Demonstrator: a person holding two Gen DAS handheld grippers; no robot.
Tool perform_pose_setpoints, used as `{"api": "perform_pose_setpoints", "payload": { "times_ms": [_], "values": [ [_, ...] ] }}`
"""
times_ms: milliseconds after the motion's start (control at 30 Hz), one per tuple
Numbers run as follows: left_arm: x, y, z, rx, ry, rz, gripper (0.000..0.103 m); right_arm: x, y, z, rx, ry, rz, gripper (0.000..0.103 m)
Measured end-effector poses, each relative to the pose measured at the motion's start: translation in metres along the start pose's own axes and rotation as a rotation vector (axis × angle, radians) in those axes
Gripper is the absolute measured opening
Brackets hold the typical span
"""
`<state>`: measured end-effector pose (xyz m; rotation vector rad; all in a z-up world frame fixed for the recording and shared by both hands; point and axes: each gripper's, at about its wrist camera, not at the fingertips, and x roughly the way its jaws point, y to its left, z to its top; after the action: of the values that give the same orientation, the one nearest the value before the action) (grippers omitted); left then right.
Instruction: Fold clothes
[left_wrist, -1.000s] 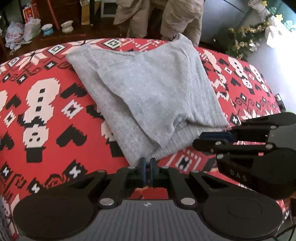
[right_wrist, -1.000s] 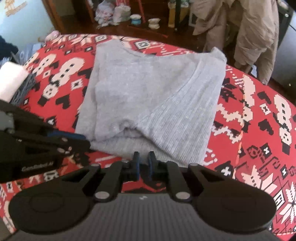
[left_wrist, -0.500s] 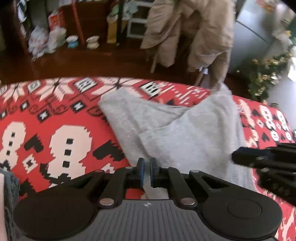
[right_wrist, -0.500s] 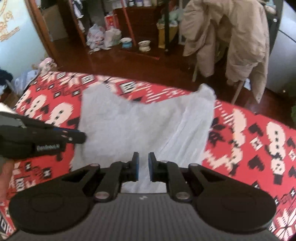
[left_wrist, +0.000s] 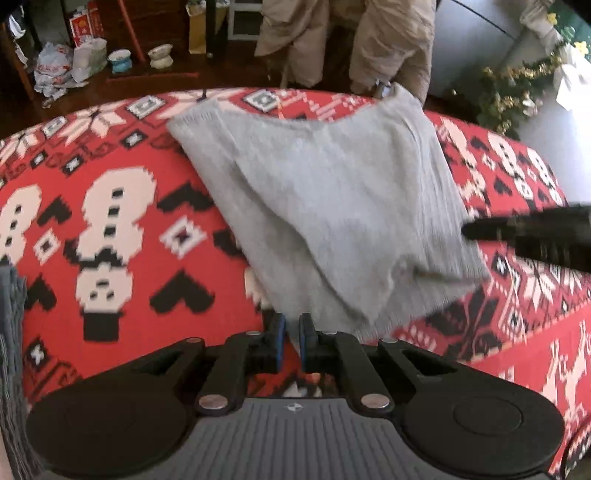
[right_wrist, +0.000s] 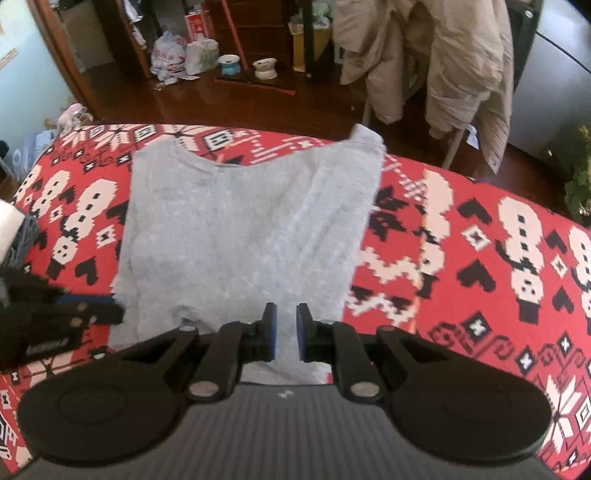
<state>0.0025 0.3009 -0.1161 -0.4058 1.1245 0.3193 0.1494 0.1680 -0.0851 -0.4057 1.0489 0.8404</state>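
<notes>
- The left tongs (left_wrist: 291, 341) stand with a narrow gap between the blue pads, nothing clamped; they sit at the near edge of the grey sweater (left_wrist: 325, 206), whose hem shows in the gap, though contact is not clear.
- The right tongs (right_wrist: 283, 332) are a little further apart, a slim gap with grey knit visible through it, and nothing is gripped.
- In the right wrist view the left tongs reach in from the left edge just beside the sweater's near left corner.
- The grey sweater lies folded on the table (right_wrist: 461, 258), which is covered by a red cloth with white snowmen and black hearts.
- Two small bowls (right_wrist: 246, 65) sit on the floor beyond the table; their contents cannot be made out.
- A beige coat (right_wrist: 436, 55) hangs over a chair behind.
</notes>
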Motion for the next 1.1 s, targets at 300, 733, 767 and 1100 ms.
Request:
{"api": "perform_pose_setpoints", "payload": {
  "times_ms": [300,733,767,1100],
  "values": [
    [-0.005,-0.001,-0.006,-0.014,0.039,-0.023,0.007,0.032,-0.038,0.047,0.097,-0.078,-0.047,0.012],
    [-0.009,0.004,-0.007,-0.028,0.068,-0.032,0.006,0.018,-0.022,-0.019,0.07,0.043,-0.026,0.008],
    [-0.009,0.004,-0.007,-0.029,0.069,-0.034,0.006,0.013,-0.021,-0.029,0.072,0.063,-0.018,0.008],
    [-0.018,0.032,0.025,-0.21,-0.021,-0.041,0.021,0.009,-0.056,-0.008,0.228,-0.017,0.009,0.012]
  ]
}}
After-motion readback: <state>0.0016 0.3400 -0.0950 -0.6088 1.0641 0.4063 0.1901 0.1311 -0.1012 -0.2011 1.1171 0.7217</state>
